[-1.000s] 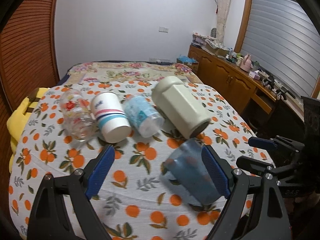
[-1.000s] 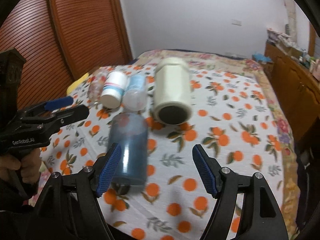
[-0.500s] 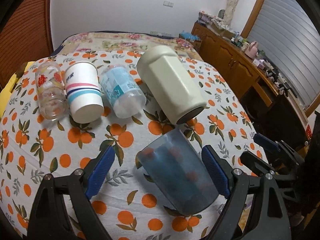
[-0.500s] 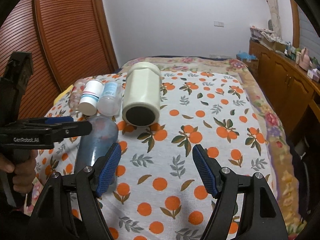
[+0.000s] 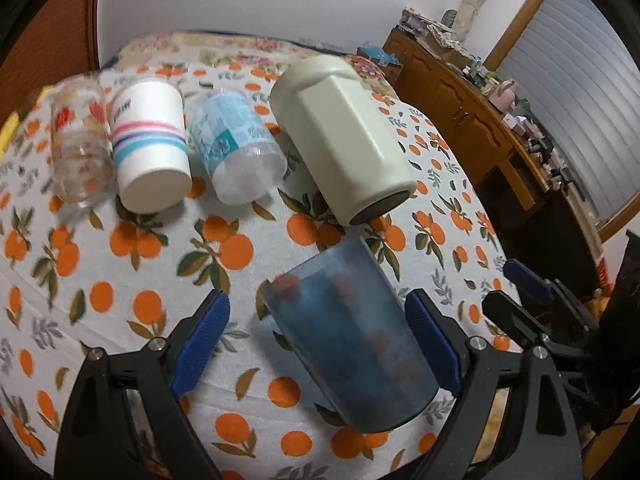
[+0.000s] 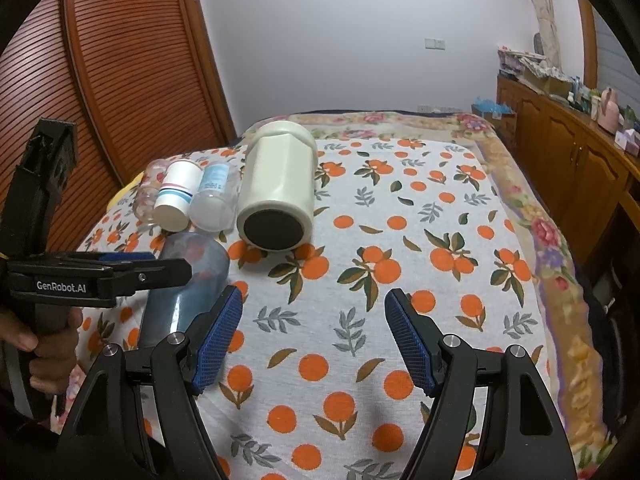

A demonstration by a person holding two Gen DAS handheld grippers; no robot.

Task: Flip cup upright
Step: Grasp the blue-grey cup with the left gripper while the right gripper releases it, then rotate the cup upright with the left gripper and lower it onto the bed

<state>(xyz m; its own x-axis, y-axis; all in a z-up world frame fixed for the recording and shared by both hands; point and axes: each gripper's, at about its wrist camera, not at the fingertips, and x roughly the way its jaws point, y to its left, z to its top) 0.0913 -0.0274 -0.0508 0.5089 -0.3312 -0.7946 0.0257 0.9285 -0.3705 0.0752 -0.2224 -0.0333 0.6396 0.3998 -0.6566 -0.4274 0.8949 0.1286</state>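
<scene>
Jaws wide around one blue cup (image 5: pixel 352 344); four others lying behind.

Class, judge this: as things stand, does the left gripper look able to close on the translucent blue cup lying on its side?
Probably yes. The left gripper is open, and the blue cup lies between its fingers with nothing between pads and cup. The cream jar lies beyond it, apart.

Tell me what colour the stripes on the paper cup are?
Pink and blue stripes on the white paper cup, clearest in the left wrist view.
</scene>
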